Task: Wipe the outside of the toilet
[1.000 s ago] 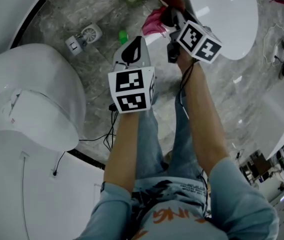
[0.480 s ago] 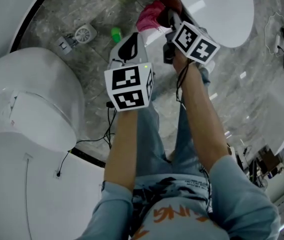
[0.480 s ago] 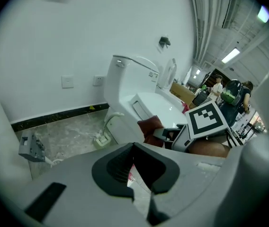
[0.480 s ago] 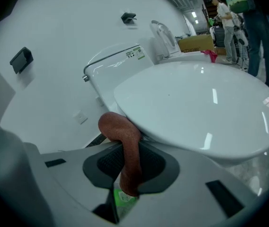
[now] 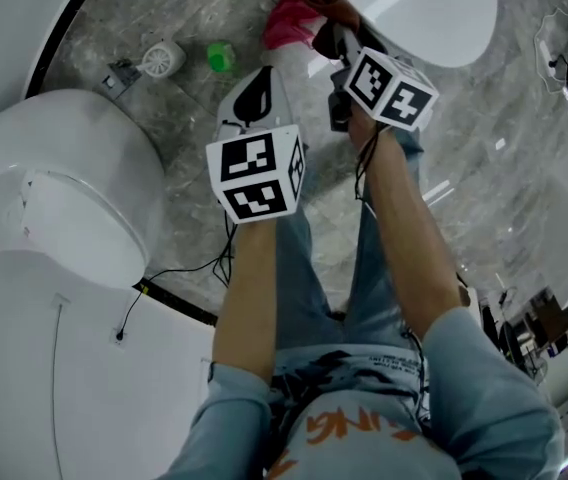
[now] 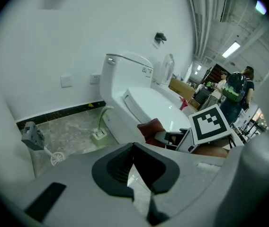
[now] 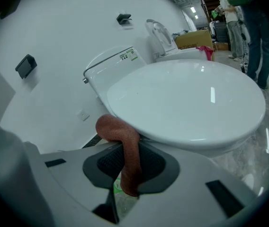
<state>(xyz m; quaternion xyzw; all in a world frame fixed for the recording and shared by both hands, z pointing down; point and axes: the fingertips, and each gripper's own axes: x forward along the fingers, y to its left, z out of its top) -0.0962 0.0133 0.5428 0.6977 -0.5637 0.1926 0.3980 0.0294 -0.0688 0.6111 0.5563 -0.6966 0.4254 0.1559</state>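
Note:
The white toilet [image 5: 414,8] lies at the top of the head view with its lid down. My right gripper [image 5: 329,36] is shut on a red cloth [image 5: 289,18] and holds it at the bowl's left side, just under the seat's rim. In the right gripper view the cloth [image 7: 125,150] hangs between the jaws of that gripper [image 7: 130,162] and bulges up against the underside of the seat [image 7: 186,103]. My left gripper [image 5: 254,98] hovers over the floor to the left of it. Its jaws [image 6: 133,148] are shut and hold nothing.
A second white toilet [image 5: 64,198] stands at the left. On the marble floor lie a green cap [image 5: 221,56], a small white wheel-shaped part [image 5: 159,58] and a black cable [image 5: 179,273]. People [image 7: 229,13] stand far behind. A green-white fitting [image 6: 99,136] sits by the toilet's base.
The head view has shifted, so the toilet and the floor items sit higher and further left. The right gripper still holds the cloth against the bowl. The left gripper stays beside it.

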